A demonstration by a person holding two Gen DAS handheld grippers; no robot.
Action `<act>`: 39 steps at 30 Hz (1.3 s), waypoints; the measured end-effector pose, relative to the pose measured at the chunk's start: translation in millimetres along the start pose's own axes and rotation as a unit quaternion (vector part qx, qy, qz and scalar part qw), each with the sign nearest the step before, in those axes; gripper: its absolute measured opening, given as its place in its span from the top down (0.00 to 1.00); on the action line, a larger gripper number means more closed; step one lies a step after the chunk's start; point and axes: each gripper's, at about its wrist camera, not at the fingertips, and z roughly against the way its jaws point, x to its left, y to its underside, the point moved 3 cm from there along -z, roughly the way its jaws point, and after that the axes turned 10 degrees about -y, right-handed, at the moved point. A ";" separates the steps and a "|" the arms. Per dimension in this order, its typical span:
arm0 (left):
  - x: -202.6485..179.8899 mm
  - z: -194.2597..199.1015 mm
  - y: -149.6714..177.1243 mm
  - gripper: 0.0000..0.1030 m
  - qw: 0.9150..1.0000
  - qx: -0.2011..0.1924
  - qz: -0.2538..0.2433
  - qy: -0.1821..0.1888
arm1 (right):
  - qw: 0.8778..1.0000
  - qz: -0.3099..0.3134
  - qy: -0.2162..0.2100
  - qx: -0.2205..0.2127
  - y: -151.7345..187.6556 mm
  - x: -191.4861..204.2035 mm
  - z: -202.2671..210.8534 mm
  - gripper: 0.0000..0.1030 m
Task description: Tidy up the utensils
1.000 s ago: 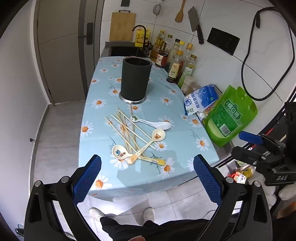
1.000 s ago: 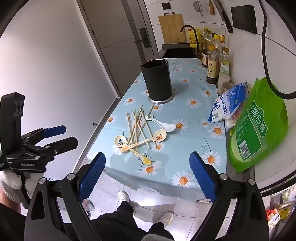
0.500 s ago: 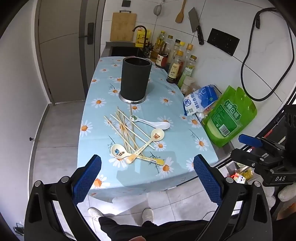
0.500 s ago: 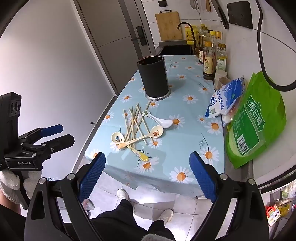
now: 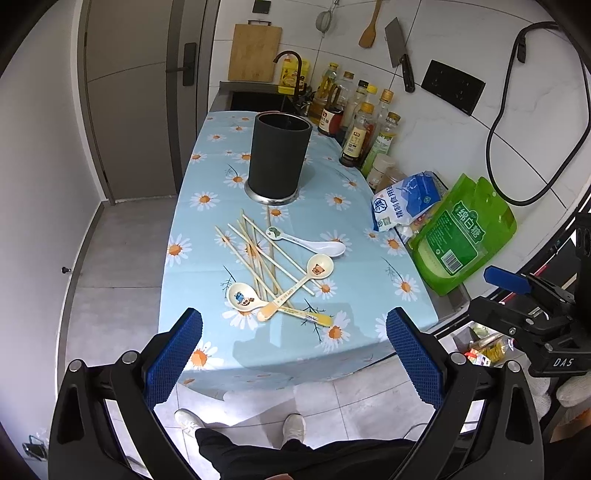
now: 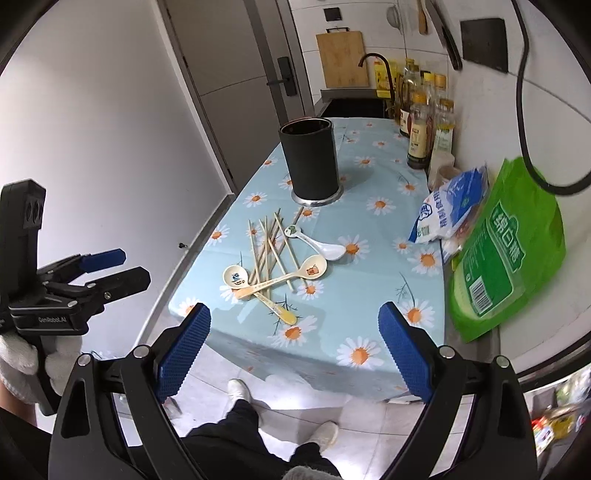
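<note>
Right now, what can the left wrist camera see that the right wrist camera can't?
Only the left wrist view shows the right tool off to its side, and the whole cleaver and wooden spatula hanging on the wall.

Only the right wrist view shows the left tool, held by a white-gloved hand.

Both show the black holder standing upright on the daisy tablecloth, the scattered chopsticks, three spoons including a white spoon, and the green bag. Both tools are open and hold nothing.

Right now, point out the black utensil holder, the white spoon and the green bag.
black utensil holder (image 5: 277, 158), left wrist view, front wall.
white spoon (image 5: 330, 248), left wrist view, bowl.
green bag (image 6: 506, 254), right wrist view, printed front.
</note>
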 end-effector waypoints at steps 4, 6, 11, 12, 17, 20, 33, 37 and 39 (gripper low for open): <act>1.0 -0.1 0.4 0.06 1.000 0.001 0.001 0.003 | 1.000 -0.006 -0.008 0.003 -1.8 -1.3 -1.4 0.11; 1.2 0.3 -0.2 0.06 1.000 0.000 0.003 0.000 | 1.000 -0.007 -0.010 0.003 -1.8 -2.3 -1.5 0.11; 1.5 -0.5 0.5 0.06 1.000 0.002 0.009 -0.002 | 1.000 -0.004 -0.012 0.006 -2.9 -0.5 -5.0 0.11; 1.6 -0.9 0.9 0.06 1.000 0.003 0.007 0.000 | 1.000 -0.002 -0.012 0.007 -2.9 -0.1 -5.4 0.11; 1.8 -1.2 1.1 0.06 1.000 0.003 0.008 0.000 | 1.000 -0.006 0.002 -0.005 -5.1 -3.6 -2.5 0.11; 2.0 -1.1 1.9 0.06 1.000 0.002 0.008 -0.001 | 1.000 -0.009 0.003 -0.003 -6.9 -6.3 -1.9 0.11; -5.9 -7.7 3.5 0.06 1.000 0.012 -0.004 0.003 | 1.000 -0.007 0.007 0.003 -8.6 -11.1 -1.8 0.11; -6.5 -8.7 3.8 0.06 1.000 0.014 -0.004 0.005 | 1.000 -0.011 0.002 0.007 -8.0 -10.1 -4.5 0.11; -7.1 -9.1 3.8 0.06 1.000 0.014 -0.004 0.004 | 1.000 -0.011 0.001 0.007 -7.9 -10.0 -4.9 0.11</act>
